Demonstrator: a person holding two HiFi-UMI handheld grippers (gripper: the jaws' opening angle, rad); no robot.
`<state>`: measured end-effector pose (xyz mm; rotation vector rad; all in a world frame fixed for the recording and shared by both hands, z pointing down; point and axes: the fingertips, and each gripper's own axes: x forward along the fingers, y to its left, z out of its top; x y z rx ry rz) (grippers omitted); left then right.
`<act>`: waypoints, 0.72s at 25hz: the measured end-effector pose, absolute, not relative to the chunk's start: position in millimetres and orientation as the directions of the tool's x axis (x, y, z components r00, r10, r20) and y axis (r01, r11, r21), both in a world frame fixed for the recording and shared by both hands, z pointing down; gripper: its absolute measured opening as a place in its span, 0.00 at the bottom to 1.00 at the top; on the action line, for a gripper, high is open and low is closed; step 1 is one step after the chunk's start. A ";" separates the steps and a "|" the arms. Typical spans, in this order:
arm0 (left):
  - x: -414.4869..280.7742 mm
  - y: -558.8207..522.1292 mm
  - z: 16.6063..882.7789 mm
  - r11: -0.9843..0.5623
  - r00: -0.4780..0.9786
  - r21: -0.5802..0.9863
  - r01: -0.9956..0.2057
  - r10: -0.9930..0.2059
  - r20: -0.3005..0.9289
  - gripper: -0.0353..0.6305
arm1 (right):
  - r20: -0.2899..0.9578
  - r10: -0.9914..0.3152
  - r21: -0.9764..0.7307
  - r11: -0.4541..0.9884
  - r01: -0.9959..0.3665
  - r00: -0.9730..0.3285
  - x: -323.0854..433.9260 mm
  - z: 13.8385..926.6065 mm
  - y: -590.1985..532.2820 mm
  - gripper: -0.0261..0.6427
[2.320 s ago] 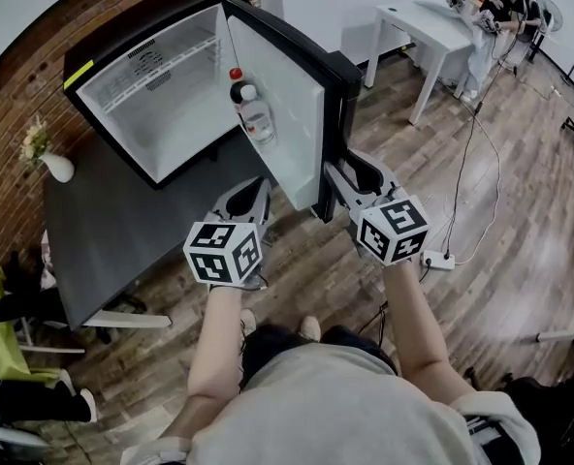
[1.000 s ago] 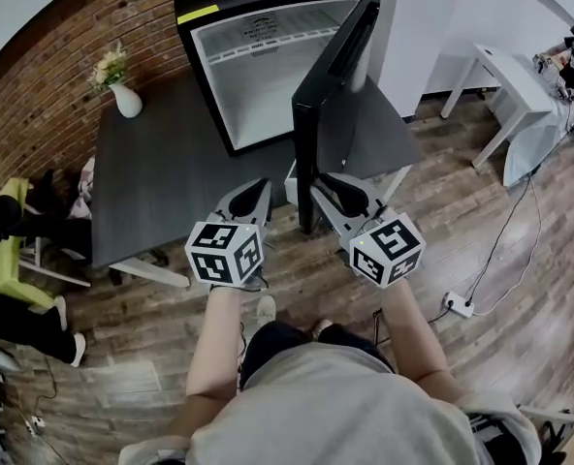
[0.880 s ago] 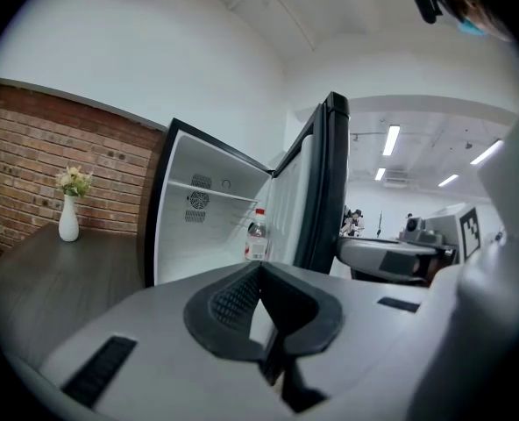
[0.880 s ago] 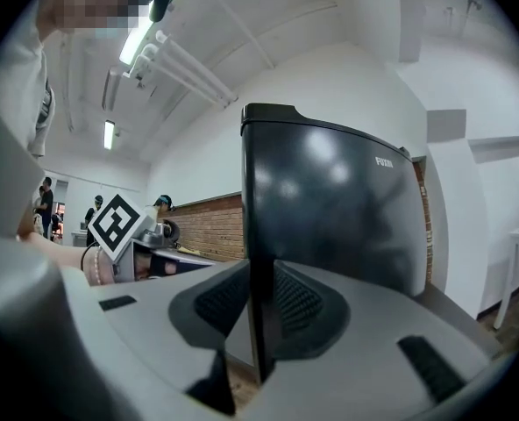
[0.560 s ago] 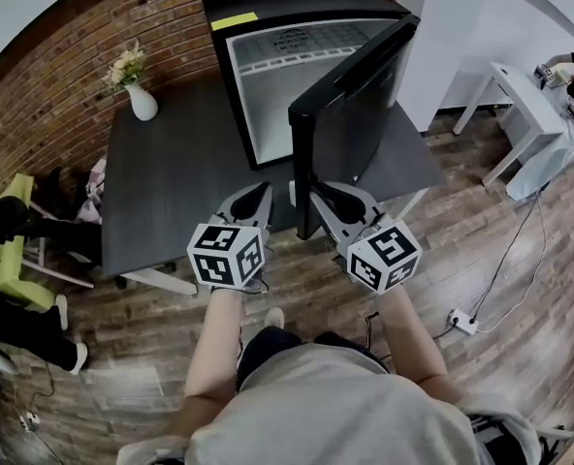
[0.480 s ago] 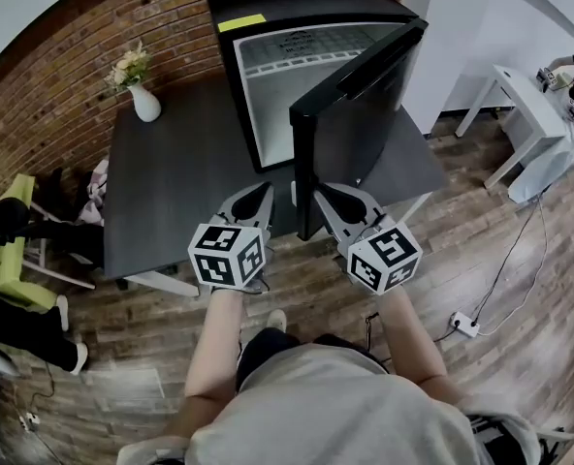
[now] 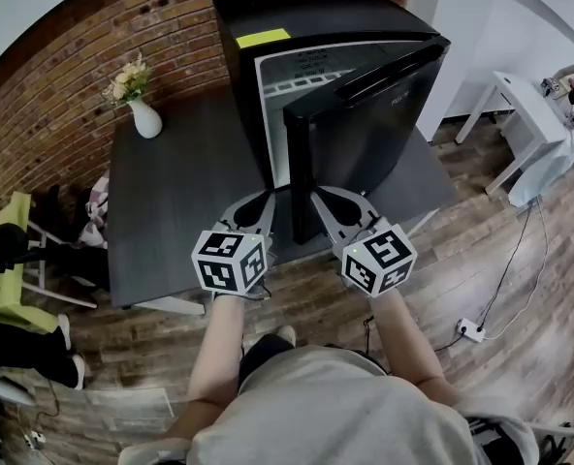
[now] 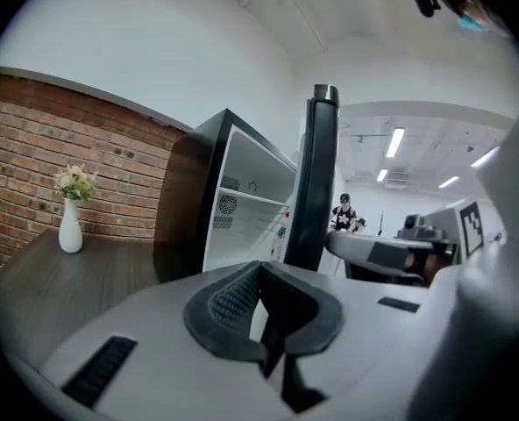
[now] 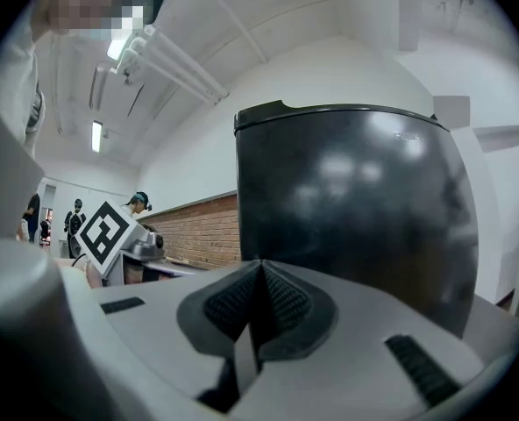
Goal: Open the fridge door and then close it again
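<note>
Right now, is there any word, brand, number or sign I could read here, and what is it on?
No text here can be read.
On the fridge door, a pale mark: too small to read.
On the fridge top, a yellow sticker: no legible print.
On the fridge's inner wall, some print: blurred.
On the marker cubes: black-and-white patterns, no words.

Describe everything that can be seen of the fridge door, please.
The fridge door is a tall, glossy black slab with small pale print near its upper corner. It stands upright, partly open, swung out from the fridge on the dark table. Its inner side is hidden. The right tongs, jaws just closed on nothing, sit at its lower free edge; contact cannot be judged.
</note>
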<state>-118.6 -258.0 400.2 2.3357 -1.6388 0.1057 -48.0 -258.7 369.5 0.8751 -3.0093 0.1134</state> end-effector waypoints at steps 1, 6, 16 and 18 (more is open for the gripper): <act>-122.6 -261.8 402.1 -0.317 0.356 0.192 -0.929 -0.907 0.224 0.06 | 0.025 -0.539 -0.068 0.839 -0.539 -0.842 -52.9 369.5 -262.7 0.04; -142.4 -279.0 401.7 -0.334 0.373 0.195 -0.922 -0.901 0.222 0.06 | 0.028 -0.570 -0.072 0.818 -0.570 -0.821 -75.6 368.8 -282.8 0.04; -176.2 -303.1 401.6 -0.370 0.404 0.181 -0.911 -0.888 0.222 0.06 | 0.016 -0.620 -0.094 0.781 -0.618 -0.785 -108.1 370.3 -316.2 0.04; -181.3 -308.7 400.2 -0.375 0.408 0.179 -0.910 -0.886 0.219 0.06 | 0.016 -0.628 -0.095 0.774 -0.626 -0.778 -113.1 370.4 -322.6 0.04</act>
